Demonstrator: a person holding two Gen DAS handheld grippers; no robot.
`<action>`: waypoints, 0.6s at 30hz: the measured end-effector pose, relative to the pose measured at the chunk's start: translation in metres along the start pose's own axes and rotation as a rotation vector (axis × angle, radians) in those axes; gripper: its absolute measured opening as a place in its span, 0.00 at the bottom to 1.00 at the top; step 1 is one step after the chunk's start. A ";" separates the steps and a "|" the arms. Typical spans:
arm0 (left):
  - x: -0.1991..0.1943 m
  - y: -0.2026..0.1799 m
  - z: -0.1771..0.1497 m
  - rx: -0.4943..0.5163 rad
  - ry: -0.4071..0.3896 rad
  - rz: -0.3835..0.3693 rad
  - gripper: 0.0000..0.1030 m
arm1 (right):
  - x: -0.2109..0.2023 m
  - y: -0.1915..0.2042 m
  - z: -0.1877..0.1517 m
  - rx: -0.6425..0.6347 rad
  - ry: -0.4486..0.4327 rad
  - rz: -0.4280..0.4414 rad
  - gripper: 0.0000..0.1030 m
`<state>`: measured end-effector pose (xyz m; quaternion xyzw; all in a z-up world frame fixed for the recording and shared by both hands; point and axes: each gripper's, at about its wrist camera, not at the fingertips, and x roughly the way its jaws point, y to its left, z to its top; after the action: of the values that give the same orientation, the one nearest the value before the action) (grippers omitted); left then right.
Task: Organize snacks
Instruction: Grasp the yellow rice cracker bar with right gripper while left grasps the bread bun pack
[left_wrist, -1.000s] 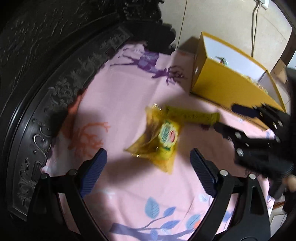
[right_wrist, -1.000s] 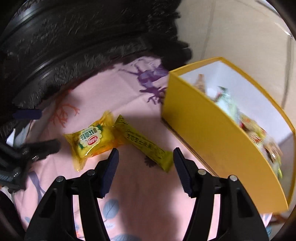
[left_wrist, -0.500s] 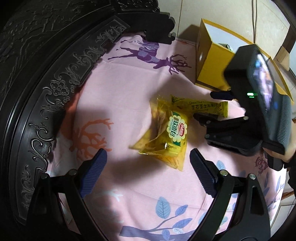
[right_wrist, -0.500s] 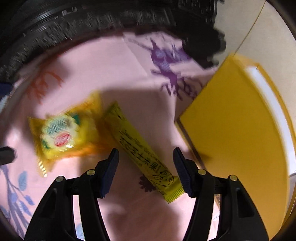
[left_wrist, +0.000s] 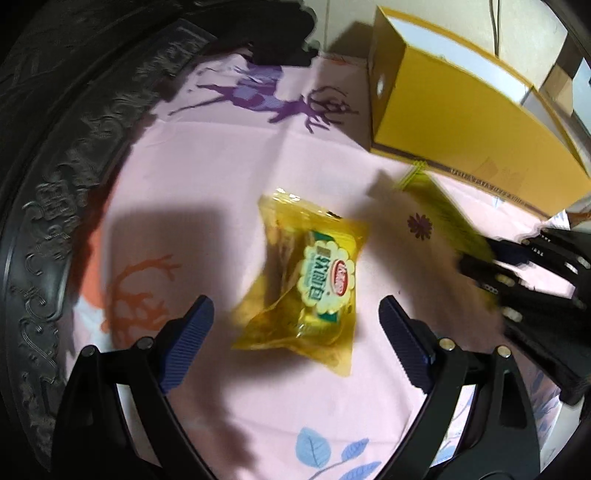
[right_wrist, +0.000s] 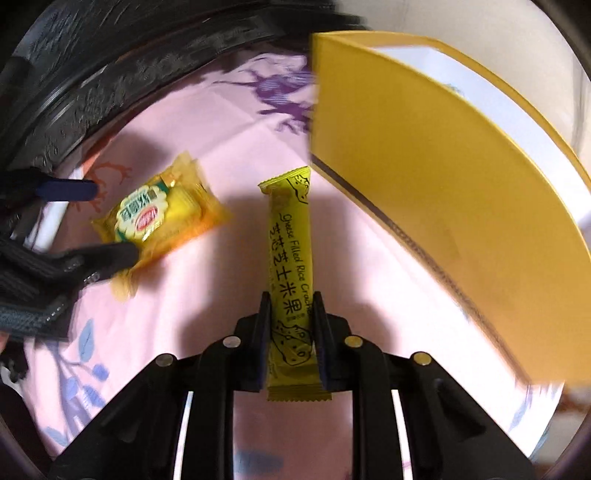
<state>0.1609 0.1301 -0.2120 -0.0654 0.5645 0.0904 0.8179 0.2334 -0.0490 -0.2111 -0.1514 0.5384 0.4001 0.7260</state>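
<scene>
**Right fingers clamp the cracker stick; left fingers wide around the snack pack**

The fingers (right_wrist: 258, 354) of the right gripper (right_wrist: 290, 332) are pressed against both sides of the cheese rice cracker stick (right_wrist: 291, 258), gripping it near its lower end while its far end points toward the yellow box (right_wrist: 424, 192). The left gripper (left_wrist: 295, 317) has its fingers (left_wrist: 188, 336) spread wide, one on each side of the yellow snack pack (left_wrist: 310, 280), with neither touching it in the left wrist view. In the right wrist view, one left finger overlaps the pack's near edge; whether it touches is unclear. The pack lies flat on the pink cloth (left_wrist: 207, 177), around the middle of the cloth. The yellow box stands open-topped at the cloth's far right edge, well apart from the pack. A dark carved frame (left_wrist: 55, 206) borders the cloth's left edge.
</scene>
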 end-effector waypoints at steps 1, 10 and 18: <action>0.004 -0.001 0.000 0.006 0.006 0.004 0.90 | -0.008 -0.004 -0.010 0.035 -0.005 0.002 0.20; 0.025 -0.012 0.005 0.035 0.024 0.004 0.90 | -0.035 -0.010 -0.067 0.232 -0.023 0.038 0.20; 0.034 -0.020 0.001 0.035 -0.003 -0.008 0.52 | -0.044 -0.004 -0.077 0.278 -0.033 0.053 0.20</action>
<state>0.1784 0.1133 -0.2434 -0.0532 0.5644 0.0774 0.8201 0.1811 -0.1199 -0.2009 -0.0287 0.5804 0.3432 0.7379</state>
